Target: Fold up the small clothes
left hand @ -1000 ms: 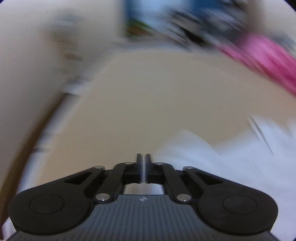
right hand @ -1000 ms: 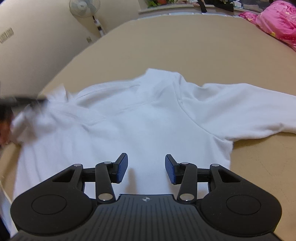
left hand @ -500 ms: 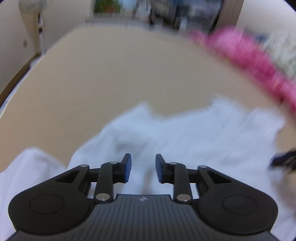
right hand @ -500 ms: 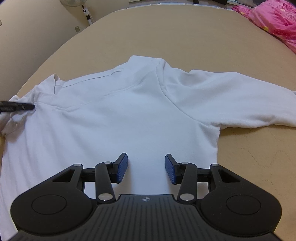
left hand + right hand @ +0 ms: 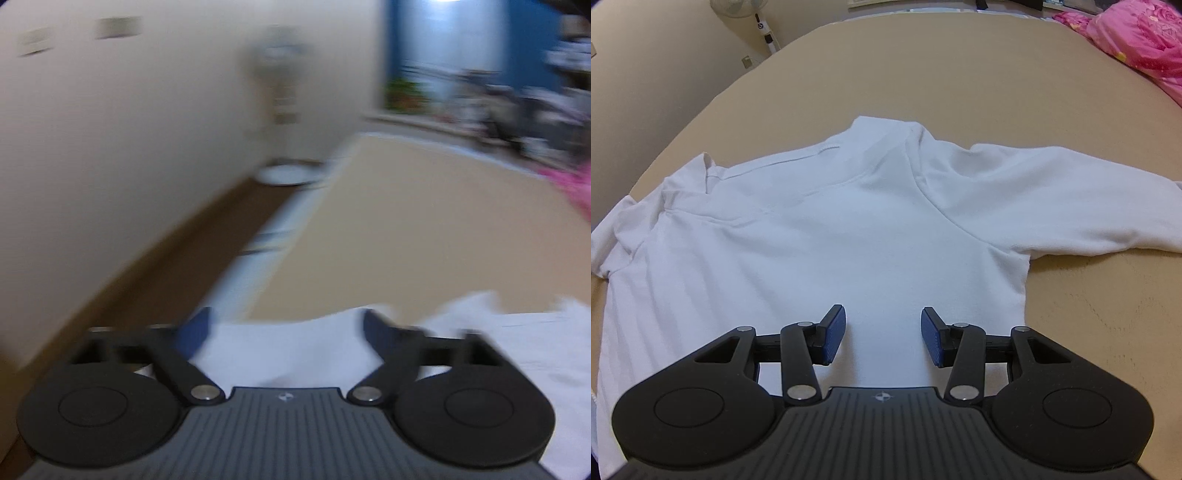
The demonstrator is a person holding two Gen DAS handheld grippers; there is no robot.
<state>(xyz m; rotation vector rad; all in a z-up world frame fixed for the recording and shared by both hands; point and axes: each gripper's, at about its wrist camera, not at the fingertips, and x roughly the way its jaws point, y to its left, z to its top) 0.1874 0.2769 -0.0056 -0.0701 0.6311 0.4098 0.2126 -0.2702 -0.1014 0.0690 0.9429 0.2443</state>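
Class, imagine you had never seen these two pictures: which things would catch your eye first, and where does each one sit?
First, the white shirt, spread flat across the tan surface, one sleeve reaching right. Next, the pink bedding heaped at the far right corner. The right gripper hangs open over the shirt's lower part; the left gripper, blurred, is open at a shirt edge.

A white long-sleeved shirt (image 5: 827,236) lies spread out flat on the tan bed (image 5: 960,74). One sleeve (image 5: 1071,199) sticks out to the right side. The other sleeve is bunched up at the left edge of the bed.
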